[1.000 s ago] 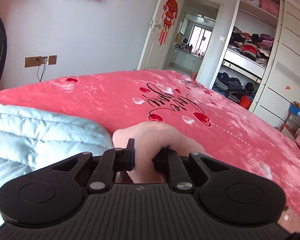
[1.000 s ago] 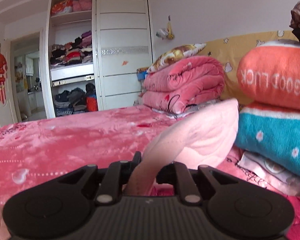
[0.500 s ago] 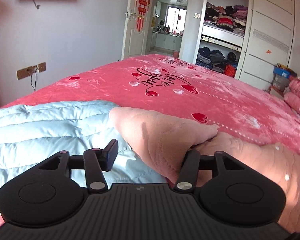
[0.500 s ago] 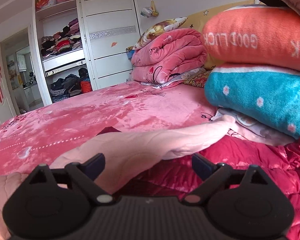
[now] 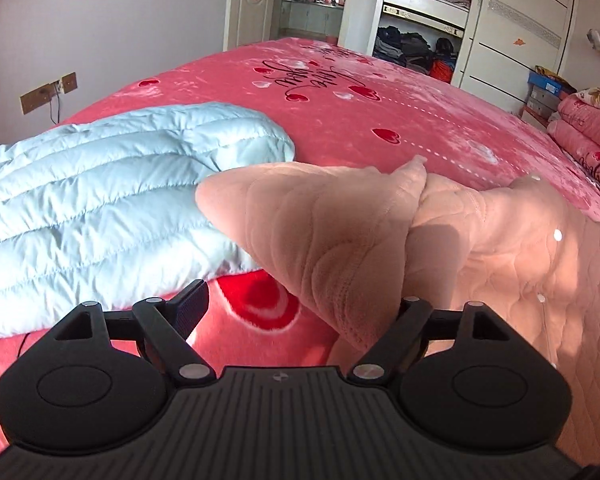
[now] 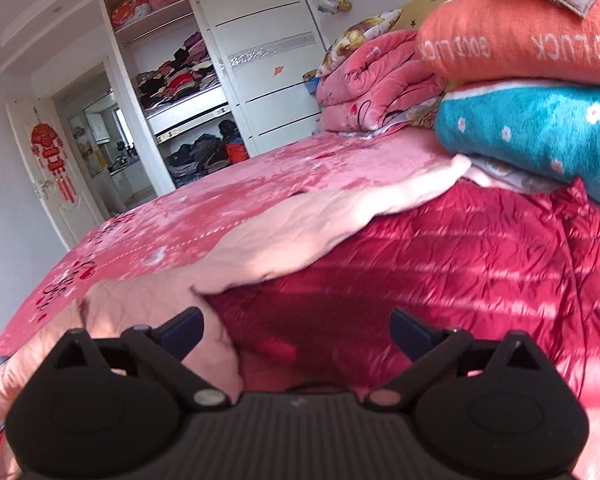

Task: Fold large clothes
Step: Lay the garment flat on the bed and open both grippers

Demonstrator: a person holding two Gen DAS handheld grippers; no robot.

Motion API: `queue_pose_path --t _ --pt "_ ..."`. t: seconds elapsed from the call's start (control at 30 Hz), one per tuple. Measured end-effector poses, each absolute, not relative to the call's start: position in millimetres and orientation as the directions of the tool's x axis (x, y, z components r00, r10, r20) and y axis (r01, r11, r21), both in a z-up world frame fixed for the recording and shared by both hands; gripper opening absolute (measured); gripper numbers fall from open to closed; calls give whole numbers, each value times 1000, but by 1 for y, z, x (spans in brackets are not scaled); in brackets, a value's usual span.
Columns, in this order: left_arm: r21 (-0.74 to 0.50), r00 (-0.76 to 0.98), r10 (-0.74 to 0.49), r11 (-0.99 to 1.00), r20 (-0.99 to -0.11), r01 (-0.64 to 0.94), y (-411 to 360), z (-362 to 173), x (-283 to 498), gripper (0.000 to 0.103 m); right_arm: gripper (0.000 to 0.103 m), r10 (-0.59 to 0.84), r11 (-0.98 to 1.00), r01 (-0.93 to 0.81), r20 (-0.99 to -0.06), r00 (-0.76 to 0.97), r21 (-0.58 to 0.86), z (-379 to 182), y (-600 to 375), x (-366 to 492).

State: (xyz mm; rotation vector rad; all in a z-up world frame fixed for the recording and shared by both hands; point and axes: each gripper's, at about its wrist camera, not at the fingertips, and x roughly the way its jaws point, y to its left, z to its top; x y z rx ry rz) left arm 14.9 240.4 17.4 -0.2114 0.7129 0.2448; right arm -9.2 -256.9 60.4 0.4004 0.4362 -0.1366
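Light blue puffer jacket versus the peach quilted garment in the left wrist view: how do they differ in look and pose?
The light blue puffer jacket has shiny fabric with long, roughly parallel puffed channels and lies flat on the bed. The peach quilted garment is matte, stitched in small wavy cells, and its sleeve is bunched, overlapping the jacket's edge. Both rest on the pink bedspread.

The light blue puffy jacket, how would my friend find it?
Look at the big pink bed cover with hearts. The light blue jacket lies flat near its wall-side edge, beside the peach quilted garment. It alone is pale blue, with puffy stitched rows.
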Motion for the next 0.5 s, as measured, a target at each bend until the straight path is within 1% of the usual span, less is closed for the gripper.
queue_pose_path --t 0.1,0.2,0.4,0.5 --pt "-114 721 108 961 -685 -252 236 16 0 103 100 19 913 174 -465 885 369 48 -230 -23" --pt "-126 693 40 974 -719 -187 228 6 -18 103 100 81 909 140 -498 864 392 35 -209 -30" --pt "-153 686 6 973 -727 -172 225 -8 -49 103 100 152 945 35 -531 834 325 23 -179 -34" --pt "-186 701 -15 968 -713 -169 229 -11 -51 103 100 190 938 12 -544 818 346 13 -181 -34"
